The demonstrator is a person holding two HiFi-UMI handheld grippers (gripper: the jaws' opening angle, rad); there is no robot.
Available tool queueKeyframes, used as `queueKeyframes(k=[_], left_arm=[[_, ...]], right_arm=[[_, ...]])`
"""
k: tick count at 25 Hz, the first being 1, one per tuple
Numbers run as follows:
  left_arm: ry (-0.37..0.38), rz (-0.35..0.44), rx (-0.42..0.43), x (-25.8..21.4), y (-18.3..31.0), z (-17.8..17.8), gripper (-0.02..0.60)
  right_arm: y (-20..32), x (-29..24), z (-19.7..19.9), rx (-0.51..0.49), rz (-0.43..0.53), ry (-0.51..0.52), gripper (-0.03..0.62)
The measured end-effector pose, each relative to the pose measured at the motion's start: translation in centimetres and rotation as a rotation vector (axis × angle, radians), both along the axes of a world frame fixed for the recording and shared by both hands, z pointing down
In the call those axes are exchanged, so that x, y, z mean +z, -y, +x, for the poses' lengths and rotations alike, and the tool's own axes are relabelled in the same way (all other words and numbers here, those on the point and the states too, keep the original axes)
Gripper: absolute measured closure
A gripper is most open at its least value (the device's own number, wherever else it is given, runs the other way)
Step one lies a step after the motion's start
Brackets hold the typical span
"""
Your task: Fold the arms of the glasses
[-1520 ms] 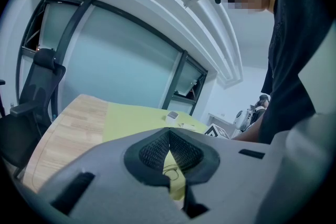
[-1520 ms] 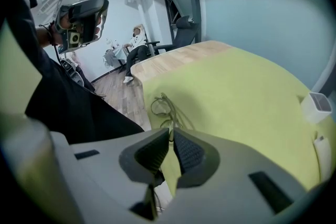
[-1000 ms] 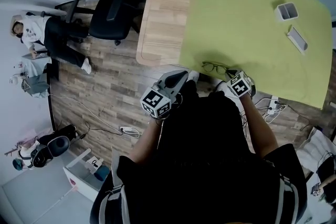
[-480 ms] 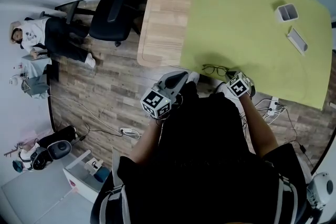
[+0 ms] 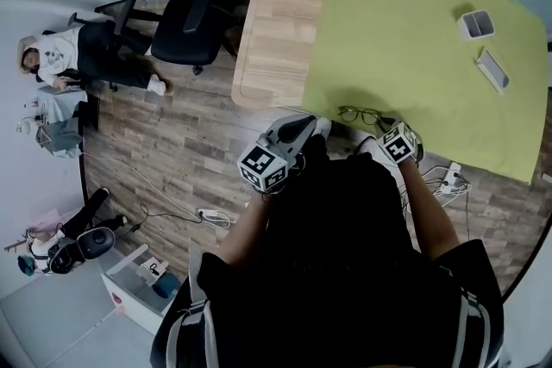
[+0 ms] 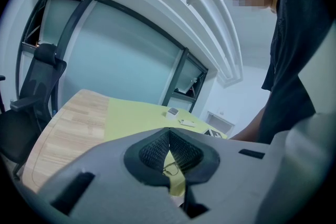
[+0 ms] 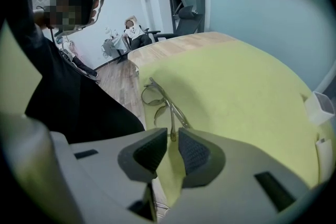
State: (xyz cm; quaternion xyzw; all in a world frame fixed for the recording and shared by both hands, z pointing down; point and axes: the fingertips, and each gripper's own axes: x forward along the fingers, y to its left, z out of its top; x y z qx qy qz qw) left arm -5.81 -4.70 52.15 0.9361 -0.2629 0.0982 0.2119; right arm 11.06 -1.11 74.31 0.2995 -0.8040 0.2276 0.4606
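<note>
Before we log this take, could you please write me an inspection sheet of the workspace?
Surface: wooden table, yellow-green mat over most of it.
Job's things: glasses near the mat's near edge, arms open.
Clutter: white container and flat white item, far right.
Tools: left tool shut, empty; right tool slightly open, one glasses arm's tip at its mouth.
Cables: corded power strip on the floor.
Surroundings: office chair, seated person.

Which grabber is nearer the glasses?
The right gripper: its jaws, slightly apart, sit at one arm tip of the glasses. The left gripper is farther off.
</note>
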Motion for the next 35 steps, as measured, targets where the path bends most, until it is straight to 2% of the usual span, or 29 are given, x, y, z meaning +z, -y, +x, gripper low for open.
queueKeyframes(k=[7,10,17,22,24,28,35], left_arm=[[-0.02,0.013,0.014,0.0,0.5,0.5,0.565],[-0.029,0.014,0.031,0.1,0.6,1.0,0.565],[-0.043,0.024,0.077,0.1,1.0,2.3,0.565],[-0.045,0.023,0.106,0.1,1.1,2.8,0.566],[-0.047,0.027,0.115,0.0,1.1,3.0,0.565],[-0.046,0.027,0.129,0.0,1.2,3.3,0.565],[-0.047,0.028,0.148,0.0,0.9,4.1,0.565]], right_arm=[[0.3,-2.4,0.4,0.073,0.057,0.063,0.546],[0.6,-3.7,0.0,0.119,0.071,0.137,0.546],[2.8,-10.1,-0.7,0.226,0.212,0.353,0.548],[3.3,-13.8,-1.2,0.247,0.283,0.426,0.548],[3.2,-14.9,-1.4,0.24,0.307,0.432,0.548],[2.5,-16.4,-2.4,0.143,0.361,0.383,0.548],[1.4,-18.9,-3.3,0.09,0.411,0.414,0.549]])
